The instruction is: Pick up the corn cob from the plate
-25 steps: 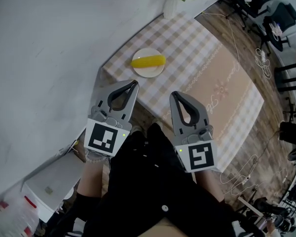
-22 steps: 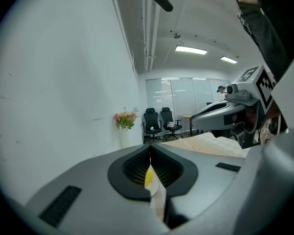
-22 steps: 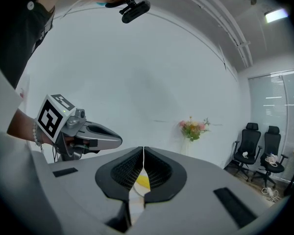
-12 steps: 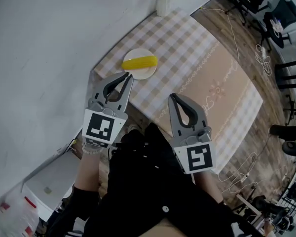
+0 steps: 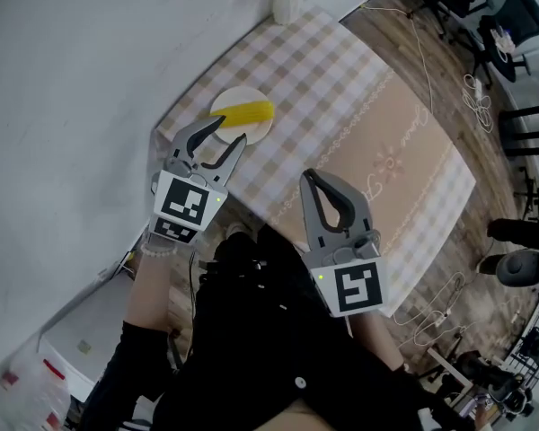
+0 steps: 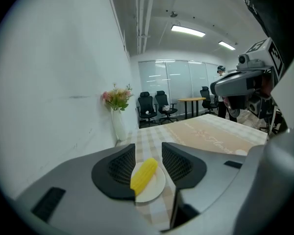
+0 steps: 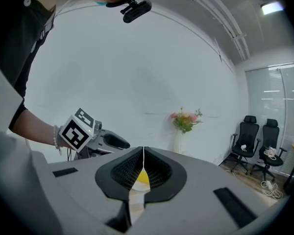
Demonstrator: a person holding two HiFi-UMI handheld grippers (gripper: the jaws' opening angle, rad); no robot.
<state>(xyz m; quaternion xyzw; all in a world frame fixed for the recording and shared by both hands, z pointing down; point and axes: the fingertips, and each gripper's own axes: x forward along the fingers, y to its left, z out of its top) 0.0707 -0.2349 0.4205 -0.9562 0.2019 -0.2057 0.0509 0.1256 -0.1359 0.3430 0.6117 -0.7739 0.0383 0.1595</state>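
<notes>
Head view: cursive script on table runner (image 5: 391, 155), illegible. Checked table (image 5: 328, 61); plate (image 5: 223, 104) at its corner, corn cob (image 5: 246, 112) lying on plate, vase (image 5: 286, 3) beyond plate. Left gripper (image 5: 229, 131) at plate's near edge; right gripper (image 5: 308, 178) well back from plate. Left gripper view: jaws half apart, just been opening, cob framed between, untouched. Right gripper view: jaws together, empty.

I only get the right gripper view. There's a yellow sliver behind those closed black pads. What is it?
Observer: A corn cob lying on a white plate, plain in the head view.
Operator: Has the other gripper grabbed it?
Observer: No. The left gripper has just been opening its jaws. The cob shows through their gap, not gripped.
Operator: What's under the plate?
Observer: A checked tablecloth. The plate sits near one corner of it.
</notes>
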